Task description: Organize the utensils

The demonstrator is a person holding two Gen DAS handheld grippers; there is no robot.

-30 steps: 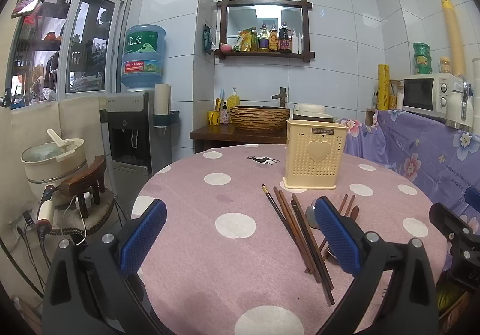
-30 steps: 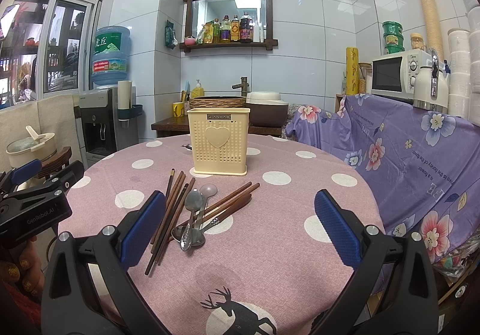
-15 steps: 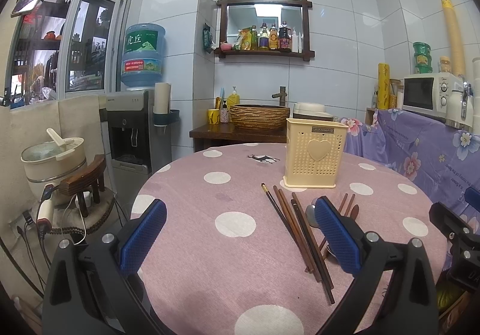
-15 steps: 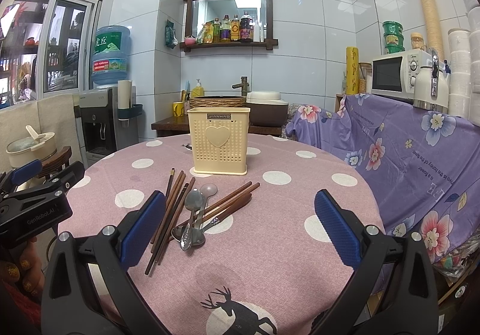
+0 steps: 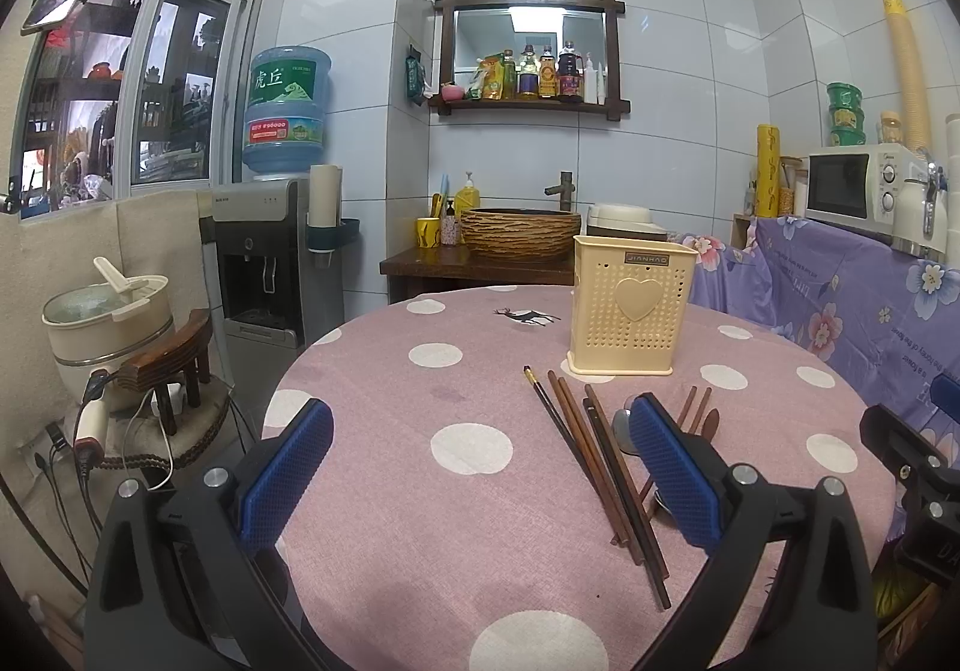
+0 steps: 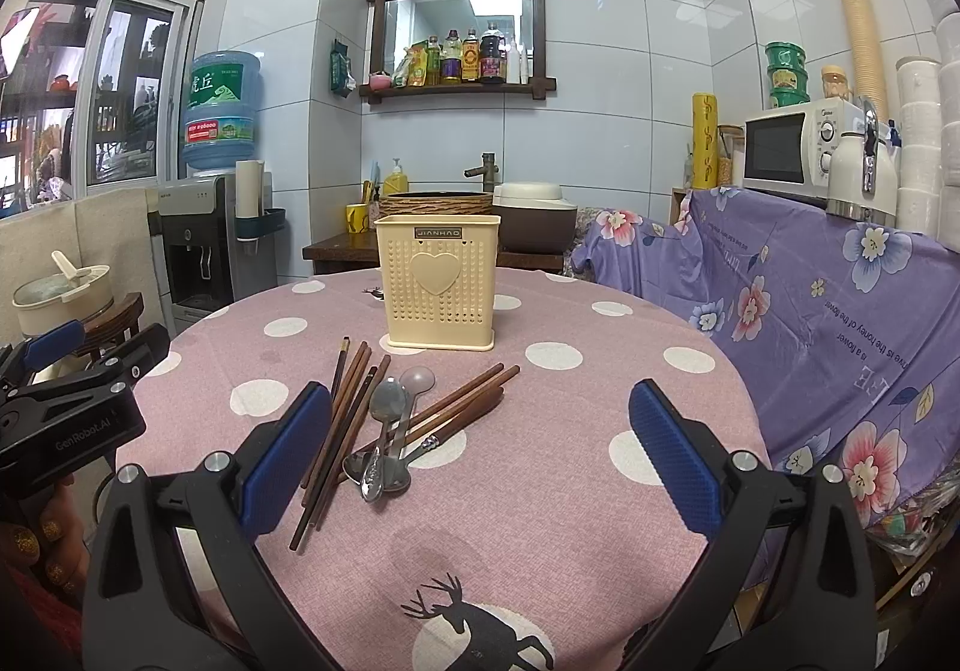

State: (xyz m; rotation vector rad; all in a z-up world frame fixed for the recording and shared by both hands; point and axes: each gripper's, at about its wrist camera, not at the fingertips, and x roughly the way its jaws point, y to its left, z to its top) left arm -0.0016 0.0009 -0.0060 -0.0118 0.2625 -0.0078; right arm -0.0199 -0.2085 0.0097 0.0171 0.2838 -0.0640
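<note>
A cream perforated utensil holder [image 6: 437,284] with a heart on its front stands upright on the round pink polka-dot table [image 6: 540,491]; it also shows in the left wrist view [image 5: 630,308]. In front of it lie several brown chopsticks [image 6: 342,419], metal spoons [image 6: 384,431] and a wooden spoon [image 6: 462,413] in a loose pile. The chopsticks also show in the left wrist view [image 5: 600,467]. My right gripper [image 6: 480,455] is open and empty, just right of the pile. My left gripper [image 5: 480,467] is open and empty, left of the pile, and appears at the left edge of the right wrist view [image 6: 78,407].
A purple floral cloth [image 6: 810,311] covers a counter on the right with a microwave [image 6: 792,149] on it. A water dispenser [image 5: 270,251] and a stool with a pot [image 5: 114,323] stand left of the table. A basin [image 5: 519,233] sits on the dark cabinet behind.
</note>
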